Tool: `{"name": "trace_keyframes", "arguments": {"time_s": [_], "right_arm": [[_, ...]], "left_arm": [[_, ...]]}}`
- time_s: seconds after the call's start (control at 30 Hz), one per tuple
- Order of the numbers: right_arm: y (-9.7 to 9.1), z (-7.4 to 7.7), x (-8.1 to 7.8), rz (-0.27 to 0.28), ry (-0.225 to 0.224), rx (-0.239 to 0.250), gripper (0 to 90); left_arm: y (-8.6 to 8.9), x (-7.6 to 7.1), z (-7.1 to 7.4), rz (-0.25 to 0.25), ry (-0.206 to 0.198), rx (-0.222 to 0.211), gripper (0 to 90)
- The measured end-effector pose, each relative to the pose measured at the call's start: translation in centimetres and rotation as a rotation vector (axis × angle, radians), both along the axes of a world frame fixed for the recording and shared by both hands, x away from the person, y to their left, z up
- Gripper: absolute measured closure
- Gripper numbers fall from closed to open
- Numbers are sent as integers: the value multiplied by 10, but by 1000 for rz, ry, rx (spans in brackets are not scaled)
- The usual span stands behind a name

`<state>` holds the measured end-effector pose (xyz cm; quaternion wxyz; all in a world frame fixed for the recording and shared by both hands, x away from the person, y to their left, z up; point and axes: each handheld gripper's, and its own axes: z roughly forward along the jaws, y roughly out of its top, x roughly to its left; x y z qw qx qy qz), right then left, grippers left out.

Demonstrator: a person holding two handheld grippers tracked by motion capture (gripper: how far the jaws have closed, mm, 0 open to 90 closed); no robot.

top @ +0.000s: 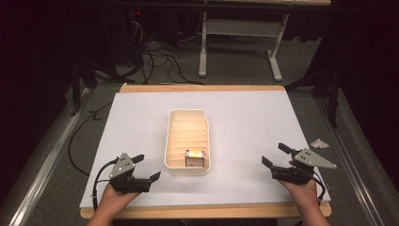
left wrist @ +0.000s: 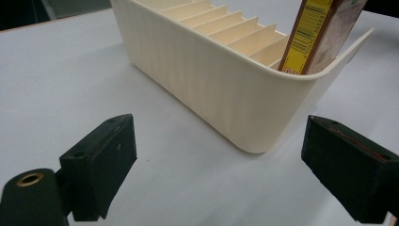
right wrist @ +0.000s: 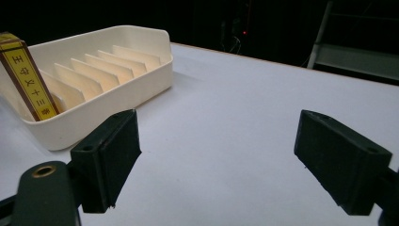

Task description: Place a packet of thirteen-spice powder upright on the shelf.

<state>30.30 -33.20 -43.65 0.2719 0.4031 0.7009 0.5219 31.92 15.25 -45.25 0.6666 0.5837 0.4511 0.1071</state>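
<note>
Nearest the high camera, the person's two hands rest at the near edge of the table, each holding a black two-jaw tool: the left gripper (top: 147, 167) sits just off the near left corner of the cream ribbed plastic organiser tray (top: 171, 141), and the right gripper (top: 275, 155) lies well apart from it on the other side. Both have their jaws spread wide with nothing between them, as the left gripper view (left wrist: 219, 162) and the right gripper view (right wrist: 216, 157) each show bare white sheet in the gap, so they look parked in a ready pose rather than engaged. The thing the work seems to concern, a small yellow-and-brown printed cardboard box (top: 195, 156), stands upright in the tray's nearest slot, leaning slightly against a divider; its yellow spine rises above the rim (left wrist: 306, 37) (right wrist: 29, 77), which would give jaws something to pinch from above. The remaining slots behind it are empty thin-walled fins, so room inside the tray is tight sideways but open upward. Around the tray the white paper-covered table top (top: 249, 117) is bare on every side, giving both tools free approach; the wooden table edge (top: 202, 88) shows at the far side, and a small crumpled white scrap (top: 320, 143) lies beyond the right edge.
</note>
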Motion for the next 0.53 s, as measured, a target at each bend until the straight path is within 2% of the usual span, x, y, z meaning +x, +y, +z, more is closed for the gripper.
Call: {"name": "trace_keyframes", "arguments": {"time_s": [0.17, 0.53], "right_arm": [[5, -3, 2, 28, 6, -15, 148], [3, -4, 2, 16, 11, -6, 149]], "left_arm": [[0, 1, -1, -1, 5, -2, 114], [0, 0, 0, 1, 5, -6, 114]]}}
